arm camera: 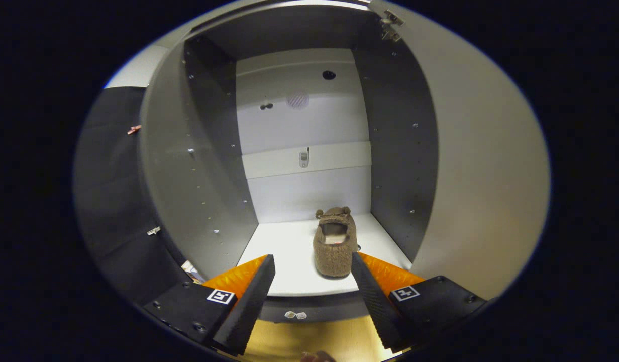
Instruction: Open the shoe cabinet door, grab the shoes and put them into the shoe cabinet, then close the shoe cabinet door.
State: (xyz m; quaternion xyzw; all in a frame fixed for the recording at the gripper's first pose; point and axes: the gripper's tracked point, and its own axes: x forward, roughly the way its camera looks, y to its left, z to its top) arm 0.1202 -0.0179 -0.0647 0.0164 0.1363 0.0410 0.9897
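Open shoe cabinet (309, 151), brown slipper (334, 244) on its floor, hand-held gripper (313, 274) spread, empty

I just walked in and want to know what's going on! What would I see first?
You'd spot the fuzzy brown slipper first, sitting on the white bottom shelf inside the open shoe cabinet. It lies just beyond the gripper, whose jaws stand open and hold nothing. The cabinet door is swung wide open beside the slipper, so it isn't shut yet.
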